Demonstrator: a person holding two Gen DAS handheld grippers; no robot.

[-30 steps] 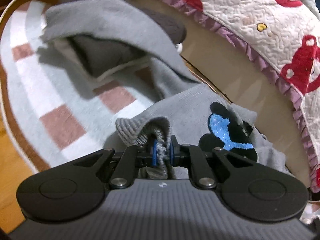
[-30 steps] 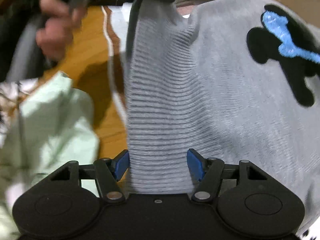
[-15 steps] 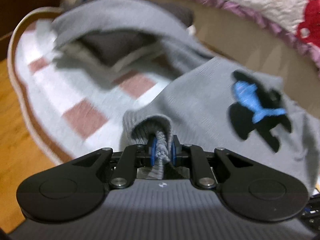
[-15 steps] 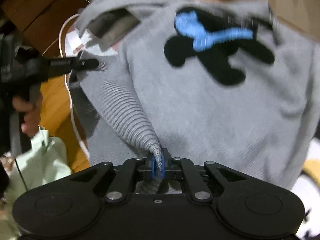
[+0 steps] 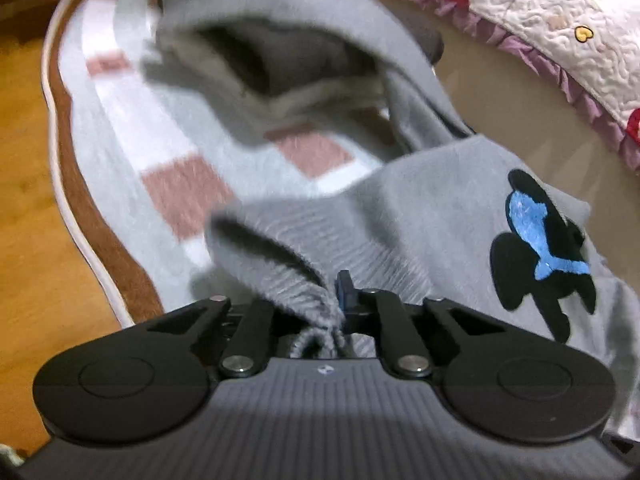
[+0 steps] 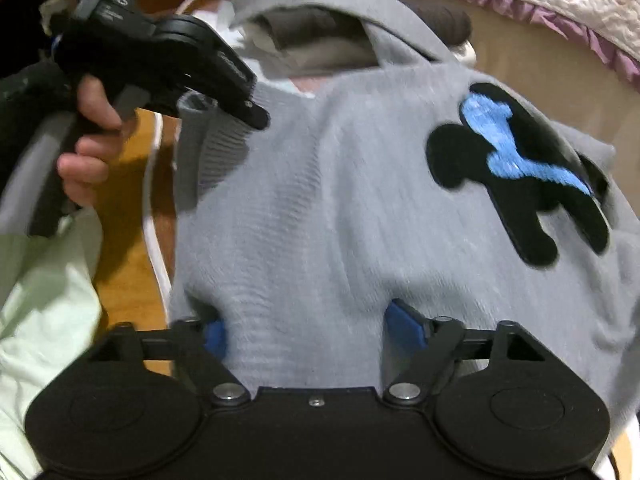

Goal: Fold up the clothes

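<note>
Checked rug (image 5: 176, 184) under ribbed grey sweater (image 6: 320, 208).

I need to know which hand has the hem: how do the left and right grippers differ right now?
The left gripper is shut on the sweater's ribbed hem; the right gripper is opening, its fingers spread apart. The left bunches the hem into a tight pinch; at the right it lies loose and flat between the fingers. Both point down at the same grey sweater.
</note>
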